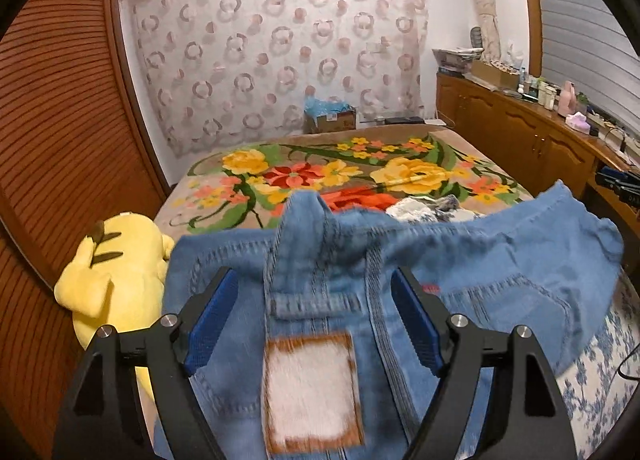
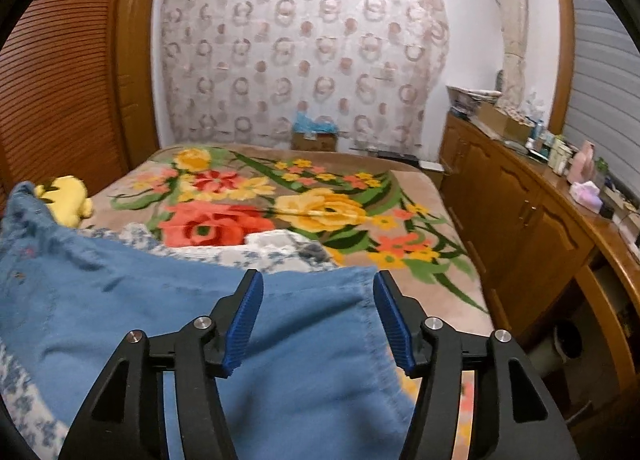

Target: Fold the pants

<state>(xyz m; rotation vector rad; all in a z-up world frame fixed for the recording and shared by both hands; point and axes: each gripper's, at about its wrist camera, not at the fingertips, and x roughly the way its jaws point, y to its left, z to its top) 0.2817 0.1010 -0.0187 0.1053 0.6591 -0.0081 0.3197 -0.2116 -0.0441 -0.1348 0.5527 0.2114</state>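
Blue denim pants (image 1: 460, 260) lie across the near end of the bed, waistband end toward the left wrist view, where a belt loop and a white patch with a brown border (image 1: 312, 392) show. My left gripper (image 1: 314, 276) stands open over that waistband. Its blue pads (image 1: 212, 320) are well apart and clear of the cloth, and a ridge of denim sticks up just beyond them. In the right wrist view the pants (image 2: 120, 320) end in a stitched edge. My right gripper (image 2: 318, 276) is open over this end, its pads not pressing on it.
The bed carries a floral blanket (image 2: 320, 211) and a blue-and-white patterned cloth (image 2: 272, 252) just beyond the pants. A yellow plush toy (image 1: 116, 280) lies at the left bed edge by the slatted wooden doors (image 1: 60, 139). A cluttered wooden cabinet (image 2: 520, 219) runs along the right.
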